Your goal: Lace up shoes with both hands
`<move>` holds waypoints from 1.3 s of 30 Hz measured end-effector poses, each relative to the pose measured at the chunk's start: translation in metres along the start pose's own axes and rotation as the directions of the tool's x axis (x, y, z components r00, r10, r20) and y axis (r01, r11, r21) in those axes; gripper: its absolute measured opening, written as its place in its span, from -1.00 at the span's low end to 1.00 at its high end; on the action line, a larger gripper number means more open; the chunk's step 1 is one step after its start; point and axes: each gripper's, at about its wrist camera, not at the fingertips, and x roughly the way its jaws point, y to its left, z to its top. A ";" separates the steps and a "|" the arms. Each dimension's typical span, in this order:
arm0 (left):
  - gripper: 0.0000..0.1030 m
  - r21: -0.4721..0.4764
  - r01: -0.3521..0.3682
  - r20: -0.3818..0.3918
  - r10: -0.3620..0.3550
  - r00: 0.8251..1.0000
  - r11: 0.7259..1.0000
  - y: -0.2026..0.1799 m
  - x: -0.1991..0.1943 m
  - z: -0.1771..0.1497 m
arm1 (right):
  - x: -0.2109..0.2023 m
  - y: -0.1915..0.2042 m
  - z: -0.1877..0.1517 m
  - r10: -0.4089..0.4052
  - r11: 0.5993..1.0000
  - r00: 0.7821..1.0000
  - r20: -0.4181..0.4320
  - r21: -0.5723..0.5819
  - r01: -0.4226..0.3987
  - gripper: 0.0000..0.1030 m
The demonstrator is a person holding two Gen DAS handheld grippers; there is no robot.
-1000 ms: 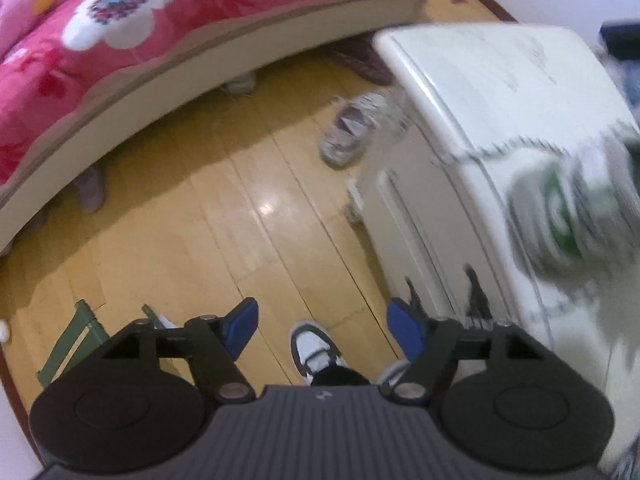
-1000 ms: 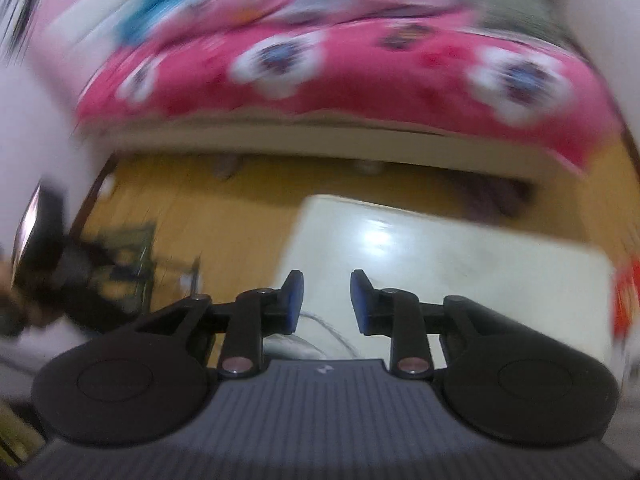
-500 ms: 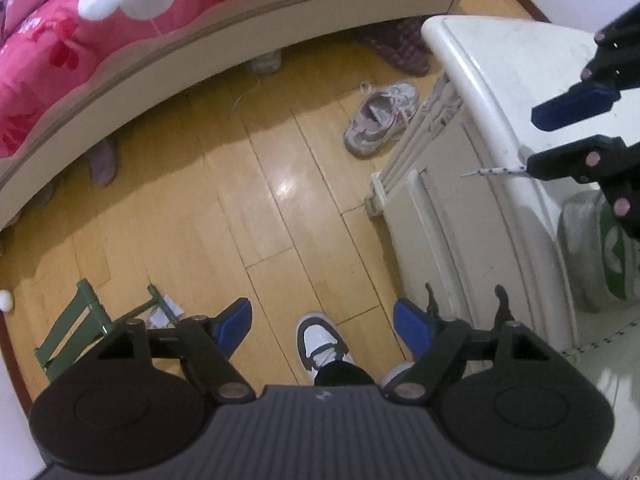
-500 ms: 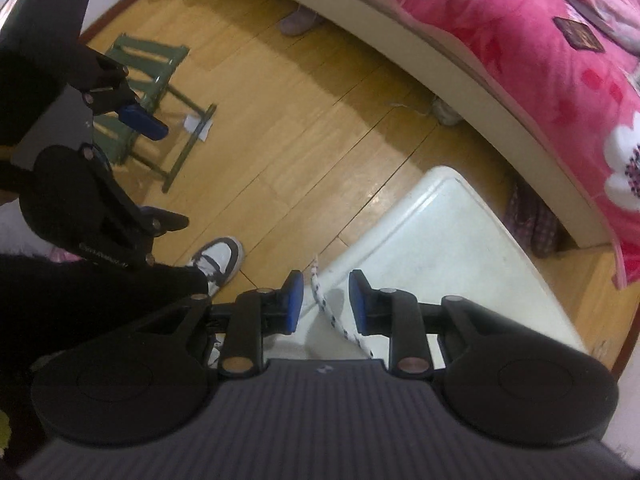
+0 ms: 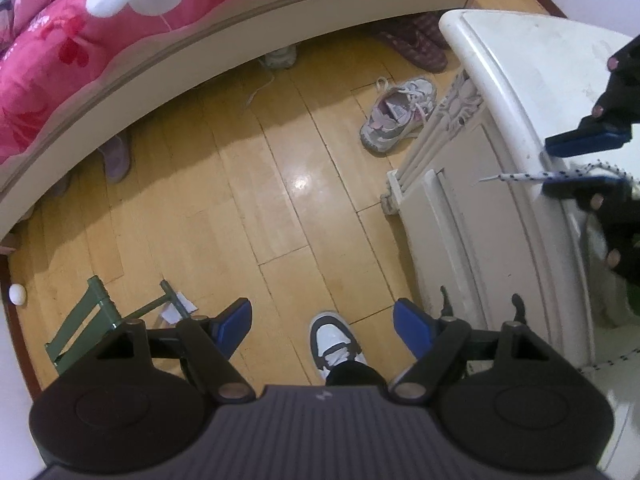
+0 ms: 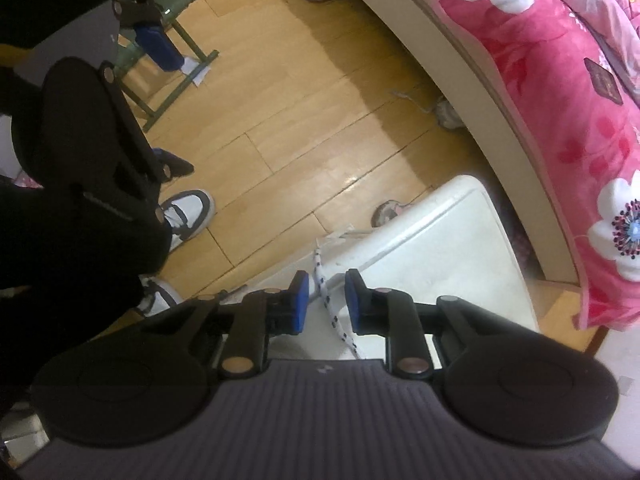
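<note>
Bed: a pink flowered quilt (image 5: 120,32) is seen draped over a cream bed frame (image 5: 280,16) that curves across the top of the left wrist view.
Floor: yellow wooden boards (image 5: 248,208) are shown below both claws; a worn grey sneaker (image 5: 396,114) is left lying near the cabinet corner, and a green folding stool (image 5: 84,324) stands at the lower left.
Tabletop: the white tabletop (image 6: 432,248) of a cream cabinet is seen under the right claw.
Person: a white and grey shoe (image 5: 336,344) on the person's foot is planted on the floor between the left claw's fingers in that view.
Left claw (image 5: 322,320): released, its blue pads held wide apart with nothing between them, pointed down at the floor.
Right claw (image 6: 323,300): its jaws are closing, with the lace between them; pads are not yet pressed on it.
Shoelace (image 6: 326,296): white with dark flecks, it is run lengthwise along the claw's fingers, its tip (image 5: 490,179) pointed out past them over the tabletop edge.
</note>
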 end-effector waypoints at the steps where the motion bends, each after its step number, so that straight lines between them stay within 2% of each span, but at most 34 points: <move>1: 0.53 -0.005 -0.002 -0.001 0.002 1.000 1.000 0.001 0.000 0.000 | 0.001 0.000 0.000 -0.003 1.000 1.000 -0.002 0.001 0.003 -0.70; 9: 0.53 -0.024 -0.001 -0.014 0.001 1.000 1.000 0.003 0.002 -0.008 | -0.002 0.007 -0.007 -0.004 0.999 1.000 -0.001 0.038 0.004 -0.95; 12: 0.53 -0.029 0.003 -0.020 -0.003 1.000 1.000 0.003 0.002 -0.011 | -0.003 0.003 -0.010 0.013 0.996 1.000 0.007 0.086 -0.014 -0.96; 17: 0.53 -0.031 0.014 -0.029 -0.015 0.999 0.999 0.004 0.000 -0.016 | -0.005 0.001 -0.014 -0.002 0.993 1.000 0.021 0.117 0.000 -0.96; 39: 0.53 -0.052 0.059 -0.033 -0.061 0.998 0.997 0.009 -0.010 -0.037 | -0.016 -0.015 -0.036 -0.134 0.961 0.991 0.008 0.247 0.128 -0.96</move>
